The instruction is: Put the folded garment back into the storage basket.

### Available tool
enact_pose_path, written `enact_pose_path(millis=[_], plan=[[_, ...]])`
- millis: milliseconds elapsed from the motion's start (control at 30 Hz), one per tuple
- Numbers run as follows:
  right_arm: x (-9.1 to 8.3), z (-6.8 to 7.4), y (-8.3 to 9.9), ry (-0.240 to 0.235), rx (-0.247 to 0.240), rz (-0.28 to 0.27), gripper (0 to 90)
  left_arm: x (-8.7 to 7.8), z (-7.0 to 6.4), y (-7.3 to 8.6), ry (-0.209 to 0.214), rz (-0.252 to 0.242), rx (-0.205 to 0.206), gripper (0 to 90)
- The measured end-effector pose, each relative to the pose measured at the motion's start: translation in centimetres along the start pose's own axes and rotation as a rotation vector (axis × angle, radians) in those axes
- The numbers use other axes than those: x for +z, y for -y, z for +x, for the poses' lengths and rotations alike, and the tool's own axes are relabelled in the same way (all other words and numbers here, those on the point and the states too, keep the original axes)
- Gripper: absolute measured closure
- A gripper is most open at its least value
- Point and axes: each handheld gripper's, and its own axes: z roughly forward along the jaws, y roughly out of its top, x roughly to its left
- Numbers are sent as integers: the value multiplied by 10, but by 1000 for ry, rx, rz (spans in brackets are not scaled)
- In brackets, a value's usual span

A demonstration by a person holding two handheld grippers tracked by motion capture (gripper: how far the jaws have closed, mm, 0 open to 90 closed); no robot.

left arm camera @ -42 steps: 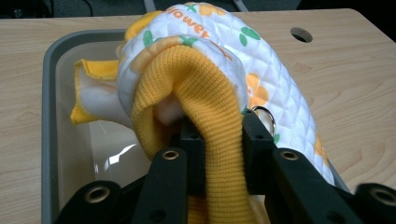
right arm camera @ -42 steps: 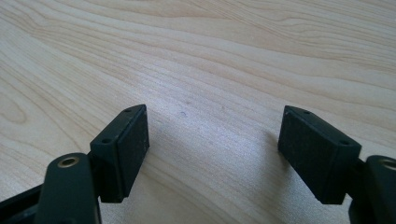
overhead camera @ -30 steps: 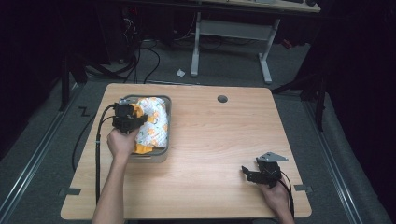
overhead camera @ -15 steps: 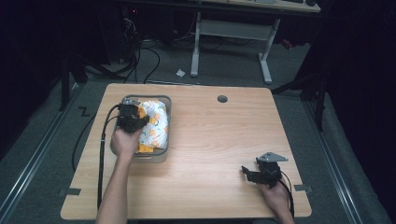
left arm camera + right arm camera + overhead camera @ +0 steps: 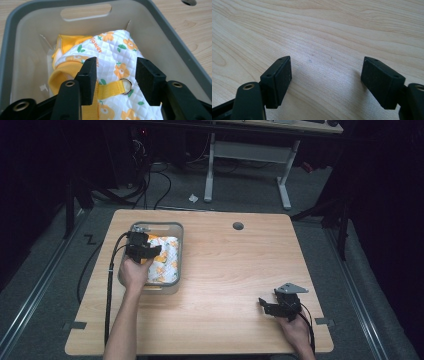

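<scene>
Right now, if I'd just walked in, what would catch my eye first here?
Probably the bright quilted garment, white with orange flowers and yellow trim, bundled in the grey bin at the table's left. The left gripper hangs open just above its yellow strap and metal ring, while the right gripper rests open near the front right corner.

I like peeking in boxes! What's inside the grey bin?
Inside the grey bin lies a quilted flowery cloth with a yellow strap. Anything underneath is covered.

Garment (image 5: 162, 260) in bin (image 5: 179, 251), table's (image 5: 230, 270) left-rear; left claw (image 5: 113, 75) over garment; right claw (image 5: 270, 307) front-right.
</scene>
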Motion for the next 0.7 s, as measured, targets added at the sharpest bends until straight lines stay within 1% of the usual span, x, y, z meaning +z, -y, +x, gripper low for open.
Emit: enact_pose_path(millis=[33, 67, 100, 200, 233, 433, 467, 500, 633, 700], plan=[[0, 0, 0, 0, -2, 0, 248, -4, -2, 0, -2, -12, 6, 500], [0, 0, 0, 0, -2, 0, 248, -4, -2, 0, -2, -12, 6, 491], [0, 0, 0, 0, -2, 0, 248, -8, -4, 0, 5, -24, 15, 483], [0, 0, 0, 0, -2, -1, 248, -11, -7, -1, 13, -38, 24, 460], [0, 0, 0, 0, -2, 0, 248, -14, -11, -1, 24, -52, 32, 455], [0, 0, 0, 0, -2, 0, 248, -25, -23, -1, 62, -90, 62, 429], [0, 0, 0, 0, -2, 0, 248, -25, -23, -1, 62, -90, 62, 424], [0, 0, 0, 0, -1, 0, 248, -29, -27, -1, 69, -99, 67, 420], [0, 0, 0, 0, 0, 0, 248, -36, -31, -1, 79, -119, 76, 413], [0, 0, 0, 0, -1, 0, 248, -40, -33, 0, 73, -126, 87, 407]])
